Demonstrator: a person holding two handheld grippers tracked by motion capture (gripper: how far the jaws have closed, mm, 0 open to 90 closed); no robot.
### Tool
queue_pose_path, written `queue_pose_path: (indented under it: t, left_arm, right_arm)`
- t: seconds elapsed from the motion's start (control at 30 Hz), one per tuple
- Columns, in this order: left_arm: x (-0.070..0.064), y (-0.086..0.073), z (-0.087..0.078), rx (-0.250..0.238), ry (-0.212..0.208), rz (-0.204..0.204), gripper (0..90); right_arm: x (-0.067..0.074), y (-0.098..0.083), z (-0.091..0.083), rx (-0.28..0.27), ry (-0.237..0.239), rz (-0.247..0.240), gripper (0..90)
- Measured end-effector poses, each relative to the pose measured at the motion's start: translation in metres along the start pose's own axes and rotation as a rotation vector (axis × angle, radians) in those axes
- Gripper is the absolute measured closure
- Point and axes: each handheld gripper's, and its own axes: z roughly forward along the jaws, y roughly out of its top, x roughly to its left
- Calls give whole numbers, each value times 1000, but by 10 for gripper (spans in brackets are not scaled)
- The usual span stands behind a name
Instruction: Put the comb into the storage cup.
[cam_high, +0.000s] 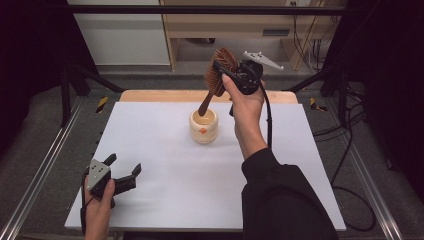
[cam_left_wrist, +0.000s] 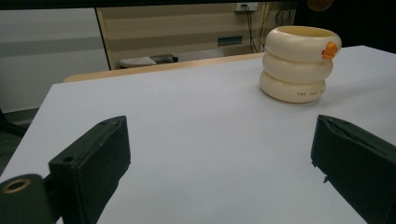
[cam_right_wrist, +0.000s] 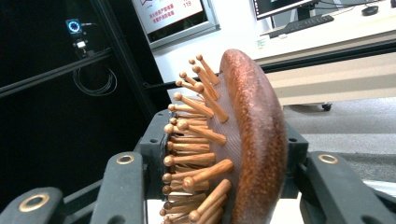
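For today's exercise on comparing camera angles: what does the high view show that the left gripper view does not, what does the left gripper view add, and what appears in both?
High view alone: the right gripper raised over the table, shut on the head of a wooden hairbrush, whose handle points down at the cup; also both hands and a dark sleeve.

Left gripper view alone: small print low on the cup's side, an orange mark near its rim, and the room's back wall.

Both: the cream ringed cup, the white table and the open left gripper.

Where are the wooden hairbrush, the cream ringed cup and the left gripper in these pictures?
wooden hairbrush (cam_high: 220, 70), high view, on the bristled head.
cream ringed cup (cam_left_wrist: 299, 65), left gripper view, on the middle ring of its side wall.
left gripper (cam_high: 122, 167), high view, midway between its open jaw tips.
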Motion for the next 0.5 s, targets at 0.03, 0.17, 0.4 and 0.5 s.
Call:
queue_pose_path:
  t: [0.03, 0.17, 0.4, 0.5]
  left_arm:
    - [0, 0, 0, 1, -1, 1, 47]
    - [0, 0, 0, -1, -3, -2, 47]
    - [1, 0, 1, 0, -10, -4, 47]
    - [1, 0, 1, -1, -13, -4, 47]
  right_arm:
    - [0, 0, 1, 2, 1, -1, 509]
    - [1, -2, 3, 5, -3, -12, 509]
    - [1, -8, 8, 22, -16, -19, 507]
    - [2, -13, 11, 27, -13, -15, 507]
